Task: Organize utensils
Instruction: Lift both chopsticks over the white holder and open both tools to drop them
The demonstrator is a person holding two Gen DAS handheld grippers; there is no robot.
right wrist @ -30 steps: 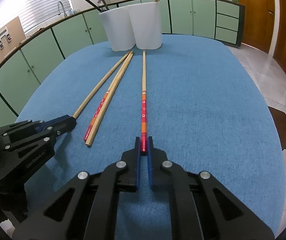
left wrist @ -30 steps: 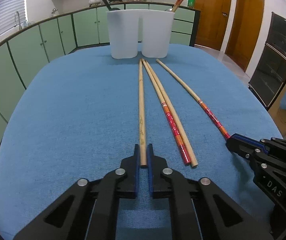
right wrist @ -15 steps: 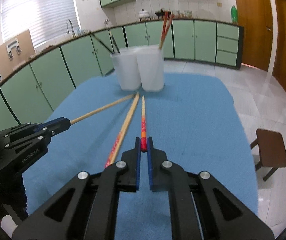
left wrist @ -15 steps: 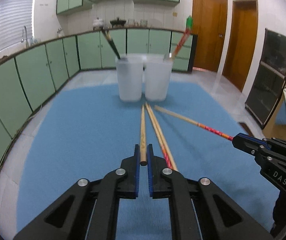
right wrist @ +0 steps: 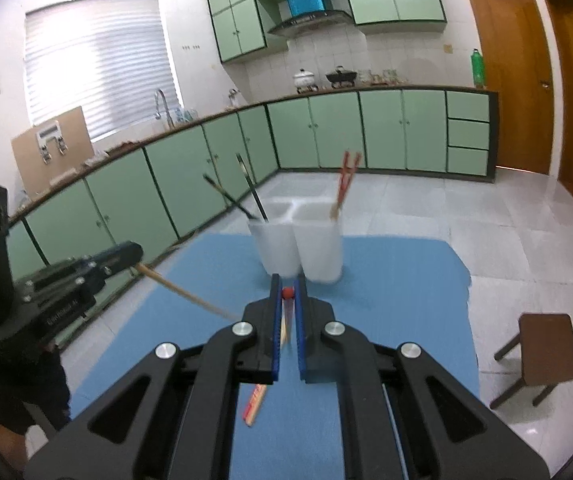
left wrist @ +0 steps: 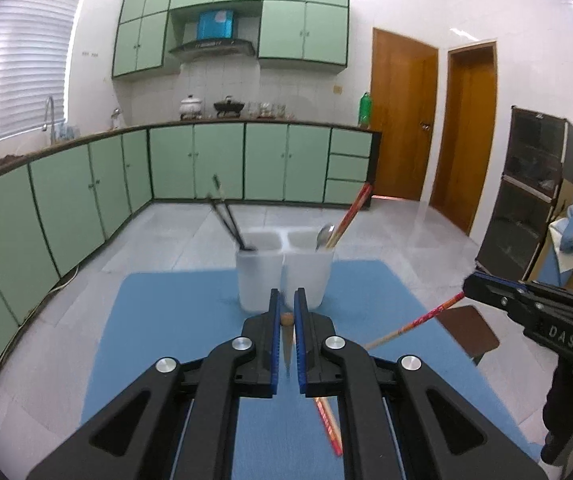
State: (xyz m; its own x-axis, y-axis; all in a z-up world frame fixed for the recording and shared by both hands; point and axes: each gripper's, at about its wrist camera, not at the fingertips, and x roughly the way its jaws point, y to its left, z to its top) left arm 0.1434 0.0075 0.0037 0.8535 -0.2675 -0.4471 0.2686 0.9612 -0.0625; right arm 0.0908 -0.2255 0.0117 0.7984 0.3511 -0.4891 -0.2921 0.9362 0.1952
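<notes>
My left gripper (left wrist: 287,307) is shut on a plain wooden chopstick (left wrist: 287,334), lifted above the blue table, its thick end between the fingers; it also shows in the right wrist view (right wrist: 182,292). My right gripper (right wrist: 287,285) is shut on a red-ended chopstick (right wrist: 287,293), also lifted; it shows in the left wrist view (left wrist: 418,320). A white two-compartment holder (left wrist: 284,276) stands at the table's far end. Its left cup holds dark chopsticks (left wrist: 226,220); its right cup holds red chopsticks (left wrist: 348,214) and a spoon (left wrist: 323,236). Two chopsticks (left wrist: 328,424) lie on the table below.
The table (left wrist: 166,320) has a blue cloth. A brown stool (right wrist: 542,352) stands on the tiled floor to the right. Green kitchen cabinets (left wrist: 214,160) line the back and left. A dark cabinet (left wrist: 534,192) stands at the right.
Both grippers have risen from the table, each carrying its chopstick, and the chopsticks now tilt steeply with tips hanging down. Two chopsticks stay lying on the cloth.
</notes>
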